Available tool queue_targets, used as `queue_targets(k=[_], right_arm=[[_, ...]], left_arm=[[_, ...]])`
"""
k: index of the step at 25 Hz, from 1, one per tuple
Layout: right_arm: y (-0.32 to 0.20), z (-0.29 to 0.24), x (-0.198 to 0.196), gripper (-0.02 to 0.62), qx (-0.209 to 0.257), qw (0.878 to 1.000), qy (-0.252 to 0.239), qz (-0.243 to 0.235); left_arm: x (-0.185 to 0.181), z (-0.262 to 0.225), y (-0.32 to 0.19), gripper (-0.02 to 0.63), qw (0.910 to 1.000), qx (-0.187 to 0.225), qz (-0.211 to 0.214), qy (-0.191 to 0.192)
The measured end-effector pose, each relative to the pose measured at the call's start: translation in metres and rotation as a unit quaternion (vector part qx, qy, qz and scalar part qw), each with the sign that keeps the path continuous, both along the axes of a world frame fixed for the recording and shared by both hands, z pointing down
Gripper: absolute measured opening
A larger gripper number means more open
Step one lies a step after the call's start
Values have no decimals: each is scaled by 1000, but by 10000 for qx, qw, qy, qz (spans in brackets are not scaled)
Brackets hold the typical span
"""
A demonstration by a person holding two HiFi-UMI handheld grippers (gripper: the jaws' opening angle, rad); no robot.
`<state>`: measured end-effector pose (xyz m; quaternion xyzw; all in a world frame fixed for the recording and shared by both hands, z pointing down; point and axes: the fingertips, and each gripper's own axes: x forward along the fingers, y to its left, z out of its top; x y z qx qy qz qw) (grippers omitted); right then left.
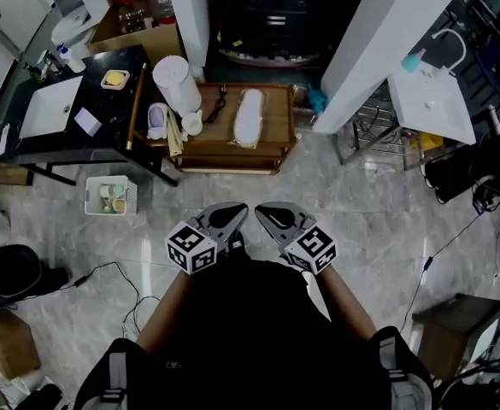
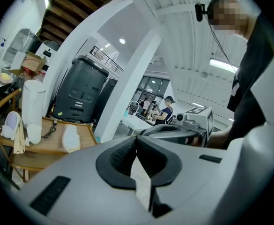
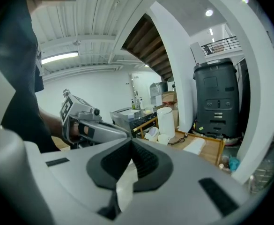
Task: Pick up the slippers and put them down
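You wear a black short-sleeved top [image 1: 258, 340] with grey straps [image 1: 113, 381] at both shoulders. Your left tongs [image 1: 239, 213] and right tongs [image 1: 263, 213] are grey shells with black ribbed pads [image 2: 122, 157]. Each carries a white cube [image 1: 191, 248] printed with black square markers.

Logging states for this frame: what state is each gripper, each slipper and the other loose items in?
left gripper: shut, empty, over the floor.
right gripper: shut, empty, over the floor.
white slipper: lying flat on the wooden stand, untouched.
second slipper: seems propped on end at the stand's left end, untouched.
white canister: upright.
basket: upright on the floor, with things in it.
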<state>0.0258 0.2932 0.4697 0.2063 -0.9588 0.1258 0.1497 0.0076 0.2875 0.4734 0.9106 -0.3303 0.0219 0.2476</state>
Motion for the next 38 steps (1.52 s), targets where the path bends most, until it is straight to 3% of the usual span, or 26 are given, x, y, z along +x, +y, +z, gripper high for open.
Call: queue_targets(k=[9, 23, 32, 38], right_arm=[[-27, 0, -21, 7, 55, 9998, 46, 190], [-51, 12, -5, 7, -217, 9979, 60, 607], [-108, 21, -4, 8, -417, 9989, -36, 214], [-150, 31, 7, 8, -499, 9983, 195, -243]], left_arm=[[-31, 0, -22, 12, 10000, 3, 35, 62], [-13, 9, -46, 12, 9990, -199, 400, 24], [-13, 17, -95, 12, 9989, -452, 5, -92], [-2, 13, -145, 12, 9986, -454, -278, -44]])
